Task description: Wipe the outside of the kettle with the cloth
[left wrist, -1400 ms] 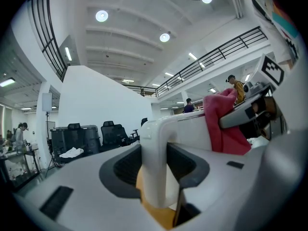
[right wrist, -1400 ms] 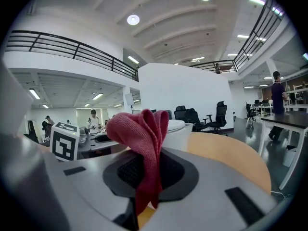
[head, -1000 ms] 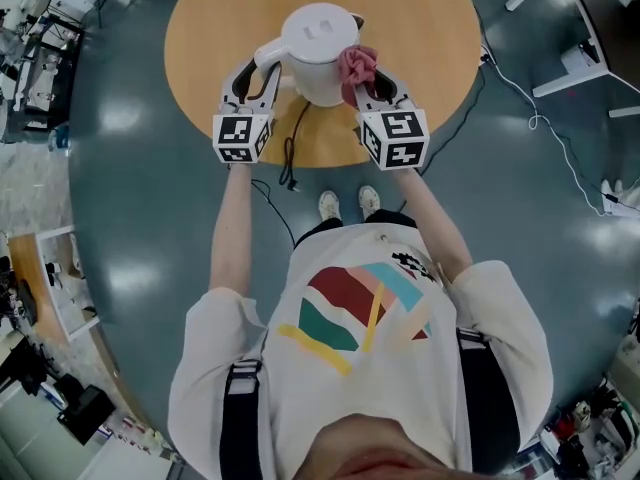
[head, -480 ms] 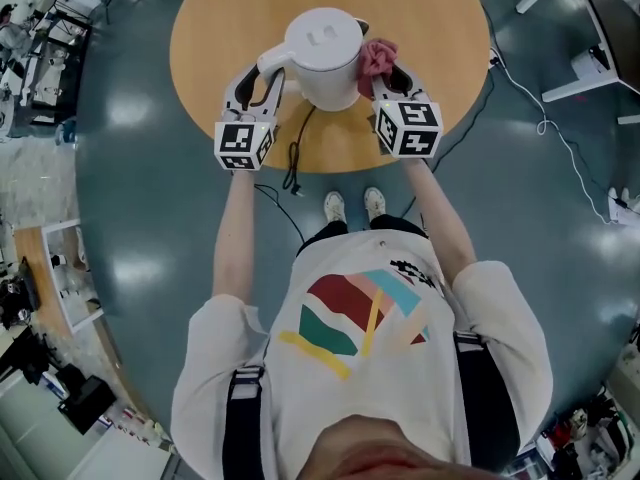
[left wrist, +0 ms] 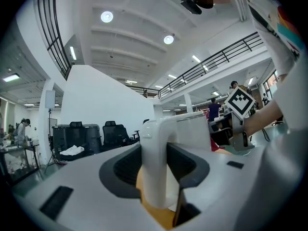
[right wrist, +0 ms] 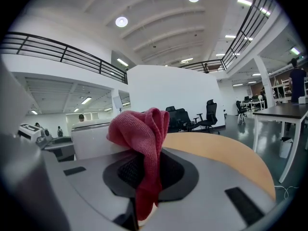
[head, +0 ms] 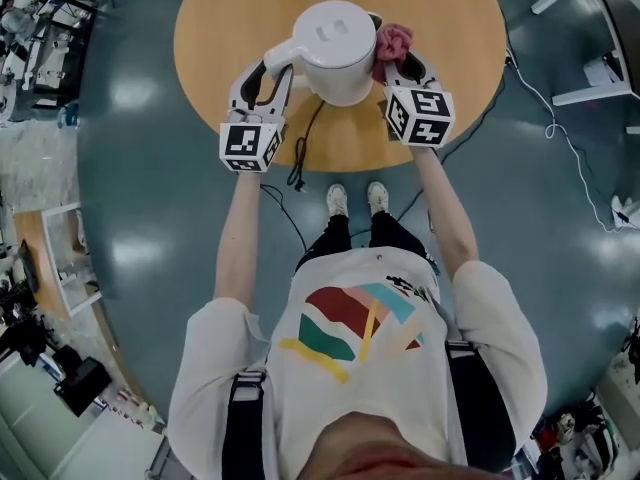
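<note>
White kettle (head: 338,36) stands upright near the front edge of the round wooden table (head: 455,23), lid on. Head view gives only its top & upper wall; the base is hidden under its own bulk. Table's far edge is cut off by the top of the frame.

The left gripper (head: 270,68) is clamped on the handle (left wrist: 155,162). In the left gripper view the white handle stands vertical btwn the jaws, both pads against it, filling the gap. Handle's lower end is lost behind the jaw body, & only part of the kettle wall shows past it.

The right gripper (right wrist: 143,177) pinches the red cloth (right wrist: 140,134). One fold sits btwn the jaws, and the rest is bunched above the tips, blocking much of the view ahead. Cloth's lower end drops into the jaw slot, out of sight. From the head view the bunch sits against the kettle's right side, near the top. The exact contact patch is covered by the cloth itself.

A dark power cord (head: 300,143) runs from under the kettle, over the table edge & down to the floor. Where it meets the base can't be seen. Both hands are hidden under the grippers' marker cubes, so only forearms show. The right one's marker cube (left wrist: 239,101) peeks past the kettle in the left gripper view.
</note>
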Motion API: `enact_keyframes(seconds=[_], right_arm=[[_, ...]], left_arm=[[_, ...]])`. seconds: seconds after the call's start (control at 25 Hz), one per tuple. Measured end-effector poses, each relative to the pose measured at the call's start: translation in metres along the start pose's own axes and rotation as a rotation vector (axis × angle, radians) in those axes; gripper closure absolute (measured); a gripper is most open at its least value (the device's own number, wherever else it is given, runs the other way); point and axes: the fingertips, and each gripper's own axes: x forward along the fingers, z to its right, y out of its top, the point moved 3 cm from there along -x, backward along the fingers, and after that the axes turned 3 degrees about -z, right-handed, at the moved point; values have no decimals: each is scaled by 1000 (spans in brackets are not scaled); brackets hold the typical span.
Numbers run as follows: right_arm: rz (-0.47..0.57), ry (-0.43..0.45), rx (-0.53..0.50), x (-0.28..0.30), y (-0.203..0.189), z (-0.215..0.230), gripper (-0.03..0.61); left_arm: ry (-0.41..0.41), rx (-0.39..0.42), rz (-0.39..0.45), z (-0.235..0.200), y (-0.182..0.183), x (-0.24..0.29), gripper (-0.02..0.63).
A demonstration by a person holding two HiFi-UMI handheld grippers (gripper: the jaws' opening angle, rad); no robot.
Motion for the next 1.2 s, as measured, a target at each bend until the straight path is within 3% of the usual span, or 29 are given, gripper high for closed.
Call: enact_keyframes(seconds=[0.2,0.28,0.44,0.72,0.84,1.2], right_arm=[[68,-73,19,-20,-4,6,531],[75,-103,50,-45,-23,1,531],[48,-65,60,-65,-70,-44,532],[80,45,26,-24,-110,-146,531],[71,71,1,5,-115,-153,531],[53,5,-10,38,-121,-163,531]], left_arm=[[-6,32,0,-3,3,2,410],[-14,37,-5,-2,4,1,410],[-24,37,23,-4,6,-1,410],[-41,56,9,-10,6,-7,410],[-53,35,20,-9,3,2,410],[-56,32,37,-13,1,-2,410]])
